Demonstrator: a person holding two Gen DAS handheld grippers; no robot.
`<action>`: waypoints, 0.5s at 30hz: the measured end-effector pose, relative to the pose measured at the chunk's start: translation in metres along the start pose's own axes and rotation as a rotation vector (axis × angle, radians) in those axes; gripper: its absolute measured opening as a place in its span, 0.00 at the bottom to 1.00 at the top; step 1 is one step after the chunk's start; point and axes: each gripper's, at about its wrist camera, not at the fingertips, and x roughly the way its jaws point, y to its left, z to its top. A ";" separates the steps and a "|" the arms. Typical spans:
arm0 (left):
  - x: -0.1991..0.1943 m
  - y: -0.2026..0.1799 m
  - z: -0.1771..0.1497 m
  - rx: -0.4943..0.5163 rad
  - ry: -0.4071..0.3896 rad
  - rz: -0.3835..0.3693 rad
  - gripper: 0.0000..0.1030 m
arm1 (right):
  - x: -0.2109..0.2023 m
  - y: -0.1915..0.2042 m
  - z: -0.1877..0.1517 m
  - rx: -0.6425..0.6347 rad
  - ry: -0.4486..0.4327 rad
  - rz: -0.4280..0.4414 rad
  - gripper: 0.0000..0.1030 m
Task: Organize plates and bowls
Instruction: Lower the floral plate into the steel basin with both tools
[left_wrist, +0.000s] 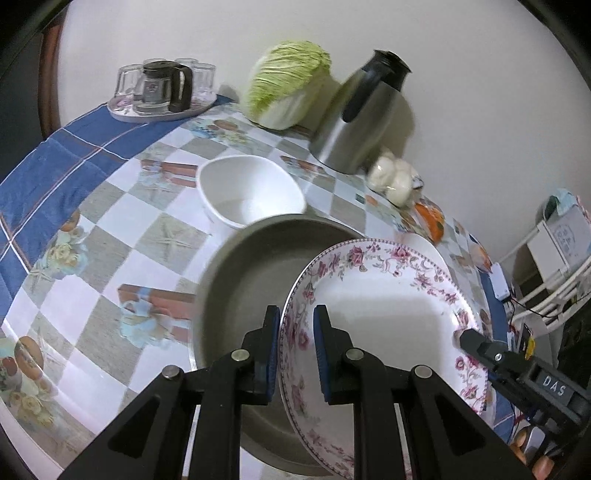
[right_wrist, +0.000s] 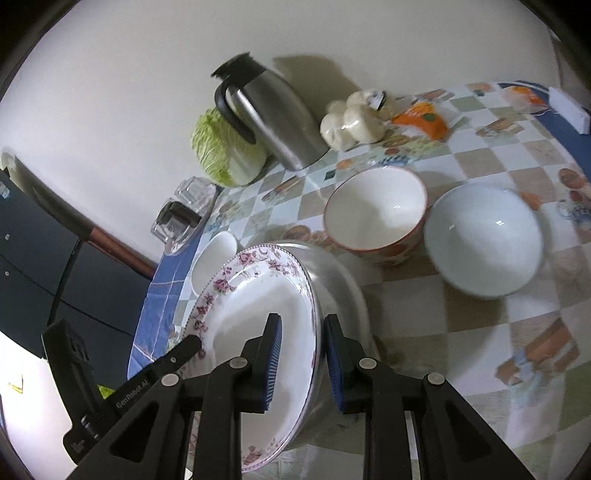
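Both grippers clamp the white floral-rimmed ceramic plate (left_wrist: 384, 306) by opposite rims — the left gripper (left_wrist: 295, 325) on one edge, the right gripper (right_wrist: 301, 334) on the other, jaws narrow with the rim between the pads. The plate hangs tilted over the grey metal basin (left_wrist: 251, 266) mid-table. Keep both grips matched and level it before lowering — uneven release would likely tip it towards the white squarish bowl (left_wrist: 251, 188).

White plate (left_wrist: 388, 306) with pink floral rim.
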 end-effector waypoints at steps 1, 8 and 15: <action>0.000 0.004 0.000 -0.003 -0.003 0.002 0.17 | 0.005 0.001 -0.001 -0.002 0.008 0.002 0.25; 0.011 0.023 0.001 -0.031 0.005 0.013 0.17 | 0.036 0.006 -0.012 -0.026 0.073 -0.017 0.25; 0.020 0.019 0.001 -0.017 0.012 0.009 0.17 | 0.045 -0.001 -0.012 -0.008 0.078 -0.020 0.25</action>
